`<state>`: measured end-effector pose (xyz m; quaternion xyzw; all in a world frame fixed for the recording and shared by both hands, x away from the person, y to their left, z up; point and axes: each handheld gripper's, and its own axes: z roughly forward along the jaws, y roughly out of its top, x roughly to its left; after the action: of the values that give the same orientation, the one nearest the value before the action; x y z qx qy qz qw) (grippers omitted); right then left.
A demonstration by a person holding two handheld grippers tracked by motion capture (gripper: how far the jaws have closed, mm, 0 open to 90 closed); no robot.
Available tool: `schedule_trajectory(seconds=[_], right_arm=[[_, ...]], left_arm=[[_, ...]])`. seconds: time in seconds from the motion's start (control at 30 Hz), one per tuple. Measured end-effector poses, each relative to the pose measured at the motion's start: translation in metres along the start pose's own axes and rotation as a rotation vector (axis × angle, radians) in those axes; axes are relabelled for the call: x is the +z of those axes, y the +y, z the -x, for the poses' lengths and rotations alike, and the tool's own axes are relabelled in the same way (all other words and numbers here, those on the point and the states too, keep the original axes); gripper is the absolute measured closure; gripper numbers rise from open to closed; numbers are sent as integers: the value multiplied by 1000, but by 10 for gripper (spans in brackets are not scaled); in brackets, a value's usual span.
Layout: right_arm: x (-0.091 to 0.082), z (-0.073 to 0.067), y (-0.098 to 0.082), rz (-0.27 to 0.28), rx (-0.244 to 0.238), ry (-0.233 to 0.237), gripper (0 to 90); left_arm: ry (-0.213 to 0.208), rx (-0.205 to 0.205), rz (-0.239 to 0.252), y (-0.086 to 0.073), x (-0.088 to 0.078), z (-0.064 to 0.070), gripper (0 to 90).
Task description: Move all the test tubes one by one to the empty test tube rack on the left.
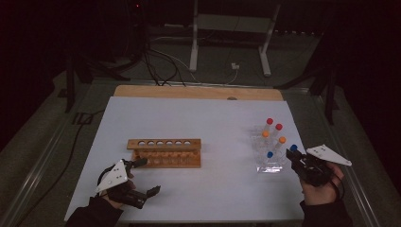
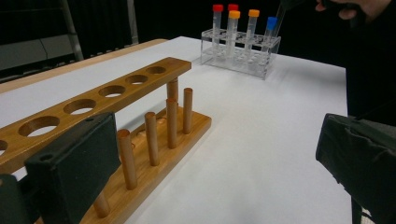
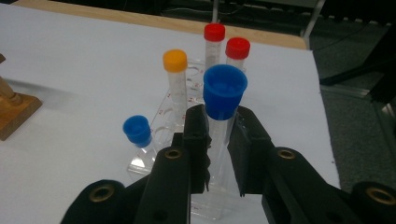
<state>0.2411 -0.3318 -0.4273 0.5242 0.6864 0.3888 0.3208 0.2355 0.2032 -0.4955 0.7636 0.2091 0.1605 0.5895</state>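
My right gripper (image 3: 219, 140) is shut on a clear tube with a blue cap (image 3: 225, 91), held upright just above the clear plastic rack (image 3: 140, 163). In the high view that gripper (image 1: 294, 158) and the blue-capped tube (image 1: 293, 148) sit at the rack's right side (image 1: 269, 168). Standing in the rack are two red-capped tubes (image 1: 269, 121), two orange-capped tubes (image 1: 282, 140) and another blue-capped tube (image 1: 270, 154). My left gripper (image 1: 147, 177) stands open near the front of the wooden rack (image 1: 163, 152), with nothing between its jaws. The wooden rack (image 2: 112, 88) has a row of empty holes.
A white sheet (image 1: 208, 123) covers the table, with a wooden edge (image 1: 198, 91) at the back. Cables (image 1: 161, 66) and a white stand (image 1: 231, 28) lie on the dark floor beyond. A person's hand and dark sleeve (image 2: 369, 56) show at the right of the left gripper view.
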Motion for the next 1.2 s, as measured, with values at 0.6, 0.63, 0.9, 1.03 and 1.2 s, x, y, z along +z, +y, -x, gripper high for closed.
schedule_trajectory(seconds=[0.6, 0.63, 0.9, 1.03, 1.2], right_arm=[[-23, -36, 10, -9, -70, 148, 776], [-21, -39, 9, -13, -74, 162, 776], [-2, -62, 2, -40, -120, 276, 776], [7, -71, -2, -53, -149, 314, 776], [17, -85, -6, -75, -202, 366, 776]], left_arm=[[2, -10, -7, 2, 3, 2, 4], [-2, -13, 0, 3, 3, 2, 4], [-33, -69, -21, 15, 9, 4, 5], [-54, -49, -51, 22, 20, 12, 5], [-113, -72, -44, 37, 35, 17, 5]])
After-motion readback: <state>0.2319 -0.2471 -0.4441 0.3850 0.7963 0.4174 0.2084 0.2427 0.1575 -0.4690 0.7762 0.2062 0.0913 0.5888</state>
